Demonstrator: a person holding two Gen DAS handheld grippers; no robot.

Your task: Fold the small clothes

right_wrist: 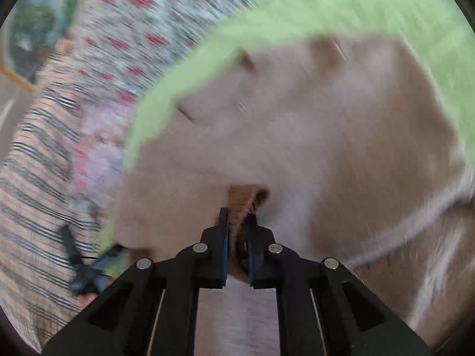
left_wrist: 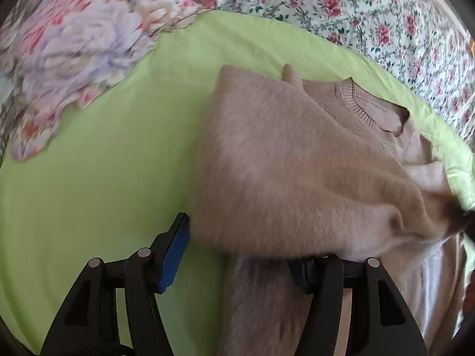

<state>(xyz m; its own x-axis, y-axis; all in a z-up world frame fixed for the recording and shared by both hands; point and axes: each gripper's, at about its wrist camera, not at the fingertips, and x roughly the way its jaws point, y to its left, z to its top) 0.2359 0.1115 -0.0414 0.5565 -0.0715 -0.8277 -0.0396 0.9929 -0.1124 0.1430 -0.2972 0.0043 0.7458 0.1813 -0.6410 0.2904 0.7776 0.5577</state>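
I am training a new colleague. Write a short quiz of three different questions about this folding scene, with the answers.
1. True or false: the right hand-held gripper is shut on the beige sweater.
2. Multiple choice: the sweater lies on a) a green sheet, b) a striped rug, c) a wooden table.
3. Fill in: the jaws of the left hand-held gripper stand ____.

Key
1. True: its jaws pinch a fold of the knit.
2. a
3. open; its left finger is bare, and the sweater drapes over the right one.

A bedroom: green sheet [left_wrist: 104,154] amid floral bedding [left_wrist: 371,14].
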